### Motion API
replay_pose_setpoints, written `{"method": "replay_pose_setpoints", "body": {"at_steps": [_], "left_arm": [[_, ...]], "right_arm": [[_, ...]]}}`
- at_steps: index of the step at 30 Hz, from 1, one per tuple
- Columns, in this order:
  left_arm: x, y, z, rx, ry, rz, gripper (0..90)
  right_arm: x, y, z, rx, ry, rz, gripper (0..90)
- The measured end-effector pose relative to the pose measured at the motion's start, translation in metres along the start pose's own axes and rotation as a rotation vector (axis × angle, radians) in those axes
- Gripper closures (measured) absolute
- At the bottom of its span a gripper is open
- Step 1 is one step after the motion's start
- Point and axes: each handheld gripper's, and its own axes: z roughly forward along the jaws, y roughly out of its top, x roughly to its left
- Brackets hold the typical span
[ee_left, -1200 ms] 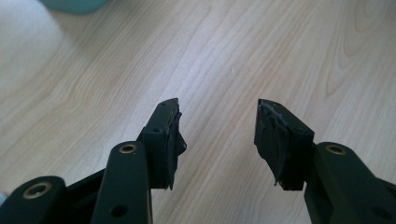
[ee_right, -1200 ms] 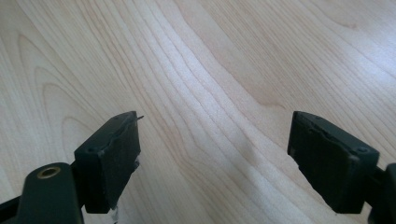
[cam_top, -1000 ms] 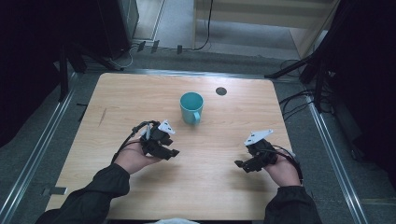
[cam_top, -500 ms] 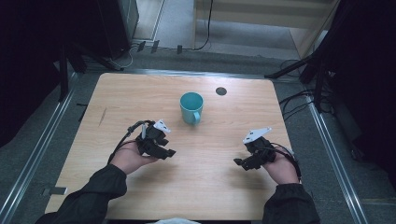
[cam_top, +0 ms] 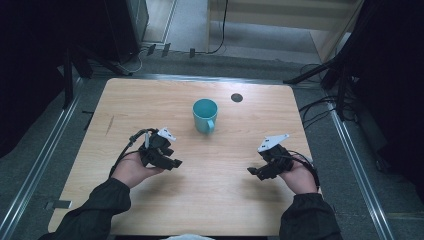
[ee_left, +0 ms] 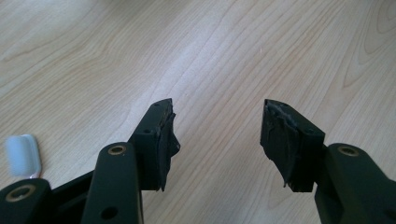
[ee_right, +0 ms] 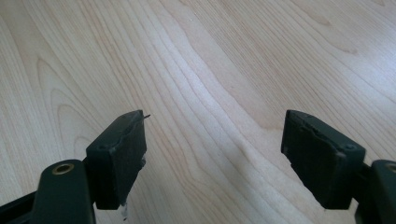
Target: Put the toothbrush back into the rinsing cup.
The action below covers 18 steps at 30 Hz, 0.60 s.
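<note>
Pale wood table, smooth with a soft matt sheen and clear grain. The teal mug looks smooth and slightly glossy, material hard to tell. Left gripper: matt black plastic with brass-coloured rivets, its pads rough and frayed. Right gripper has the same matt black finish, worn pad edges.

Teal mug – pale wood-grain table – black grippers.

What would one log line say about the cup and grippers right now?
left gripper: open, jaws just opening, empty | right gripper: open, empty | teal cup: upright, untouched, on table
</note>
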Motion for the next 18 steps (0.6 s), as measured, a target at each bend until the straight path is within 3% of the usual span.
{"method": "replay_pose_setpoints", "body": {"at_steps": [3,6,9,13,18], "left_arm": [[0.002,-0.001,-0.003,-0.005,0.009,-0.005,45.2],[0.005,-0.003,-0.007,-0.015,0.002,-0.046,45.9],[0.006,-0.004,-0.009,-0.025,-0.018,-0.06,45.3],[0.007,-0.005,-0.012,-0.03,-0.017,-0.063,44.6],[0.014,-0.009,-0.017,-0.046,-0.016,-0.1,46.1]], "right_arm": [[0.001,0.002,0.001,0.003,0.006,-0.001,22.6],[0.0,0.004,0.004,0.005,0.012,-0.01,22.6],[0.0,0.005,0.005,0.01,0.016,-0.007,22.6],[0.0,0.006,0.006,0.007,0.019,-0.008,22.6],[-0.001,0.009,0.009,0.011,0.02,-0.022,22.6]]}}
